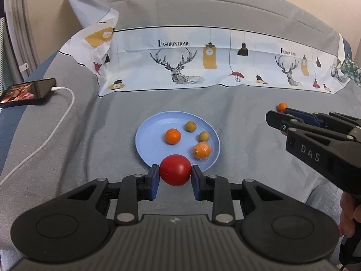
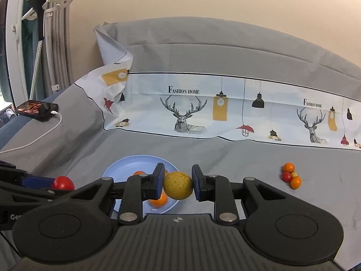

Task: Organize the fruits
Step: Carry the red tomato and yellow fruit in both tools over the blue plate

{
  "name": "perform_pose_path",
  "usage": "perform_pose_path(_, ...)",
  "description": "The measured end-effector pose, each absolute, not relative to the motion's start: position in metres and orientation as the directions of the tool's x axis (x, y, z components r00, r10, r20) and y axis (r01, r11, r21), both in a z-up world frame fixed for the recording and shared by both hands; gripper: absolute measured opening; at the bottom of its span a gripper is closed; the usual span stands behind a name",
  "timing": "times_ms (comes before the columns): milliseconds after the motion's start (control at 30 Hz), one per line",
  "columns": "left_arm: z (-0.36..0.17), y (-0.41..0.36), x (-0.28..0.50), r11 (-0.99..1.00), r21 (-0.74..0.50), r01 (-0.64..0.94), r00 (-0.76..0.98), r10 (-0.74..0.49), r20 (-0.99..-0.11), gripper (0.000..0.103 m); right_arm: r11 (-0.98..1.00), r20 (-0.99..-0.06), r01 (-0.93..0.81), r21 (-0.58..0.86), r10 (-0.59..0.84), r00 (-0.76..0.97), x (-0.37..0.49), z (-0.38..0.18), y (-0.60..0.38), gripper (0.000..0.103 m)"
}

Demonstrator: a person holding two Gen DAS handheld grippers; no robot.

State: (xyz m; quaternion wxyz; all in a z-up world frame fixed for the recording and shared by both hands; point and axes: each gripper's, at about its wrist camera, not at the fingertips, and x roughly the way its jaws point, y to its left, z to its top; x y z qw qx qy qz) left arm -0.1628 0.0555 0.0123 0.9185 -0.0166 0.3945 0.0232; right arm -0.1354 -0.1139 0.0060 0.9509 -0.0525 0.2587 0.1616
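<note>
My left gripper (image 1: 175, 173) is shut on a red tomato (image 1: 175, 170) and holds it over the near rim of a light blue plate (image 1: 146, 137). The plate holds two oranges (image 1: 173, 136) and two small brownish-green fruits (image 1: 190, 126). My right gripper (image 2: 177, 185) is shut on a yellow-green round fruit (image 2: 178, 185), to the right of the plate (image 2: 119, 169). A small cluster of loose orange and red fruits (image 2: 290, 175) lies on the grey sheet to the right. The right gripper also shows in the left wrist view (image 1: 274, 116), and the tomato shows in the right wrist view (image 2: 63, 183).
A grey sheet (image 1: 248, 117) covers the bed. A printed deer-pattern cloth (image 1: 203, 63) lies across the back. A phone (image 1: 27, 92) with a white charging cable (image 1: 56, 122) sits at the left edge. A clothes steamer (image 2: 38, 33) stands by the wall at far left.
</note>
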Motion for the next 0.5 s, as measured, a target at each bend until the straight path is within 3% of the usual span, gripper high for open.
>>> perform_pose_path(500, 0.009, 0.088, -0.145, 0.992, -0.041, -0.116, 0.691, 0.051, -0.722, 0.034, 0.928, -0.55, -0.37, -0.04, 0.289, 0.784, -0.122, -0.004, -0.097, 0.027)
